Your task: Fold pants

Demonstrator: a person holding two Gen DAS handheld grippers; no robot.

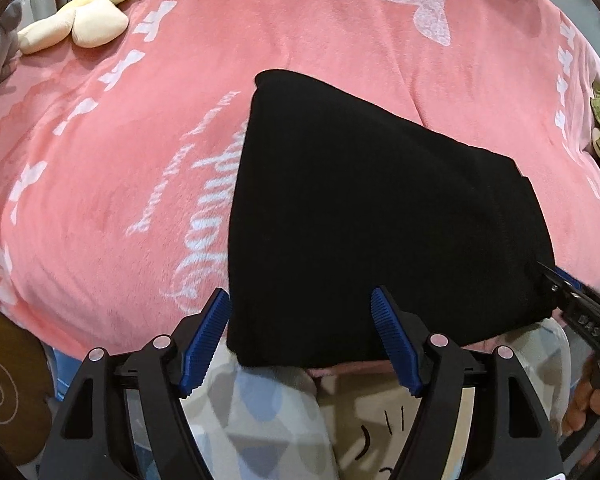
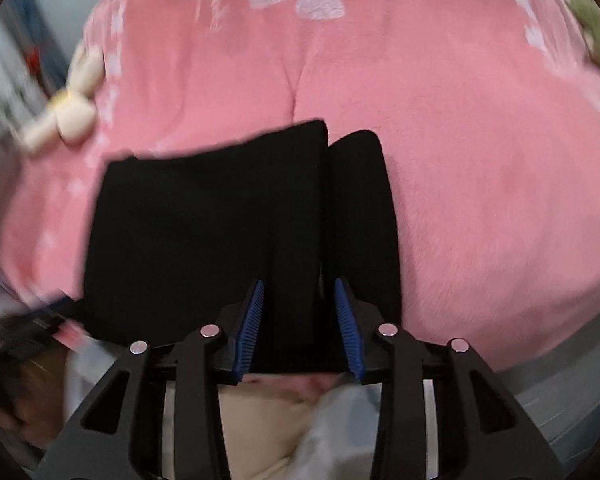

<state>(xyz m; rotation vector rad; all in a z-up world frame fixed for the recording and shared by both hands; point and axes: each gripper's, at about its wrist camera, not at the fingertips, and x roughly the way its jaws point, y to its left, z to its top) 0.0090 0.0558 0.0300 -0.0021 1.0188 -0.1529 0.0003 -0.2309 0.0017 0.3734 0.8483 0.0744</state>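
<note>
Folded black fabric pants (image 1: 364,216) lie on the pink plush blanket (image 1: 112,184); left hand-held gripper (image 1: 302,338) released, right hand-held gripper (image 2: 299,328) released astride the near edge. A careless snag could undo the layers.

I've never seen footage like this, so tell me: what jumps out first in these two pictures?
The black pants, folded into a dark block, lie on a big pink blanket with white lettering. Blue-padded pincers frame each view's bottom: the left gripper open at the pants' near edge, the right gripper straddling a fold. A cream plush toy sits far left.
</note>
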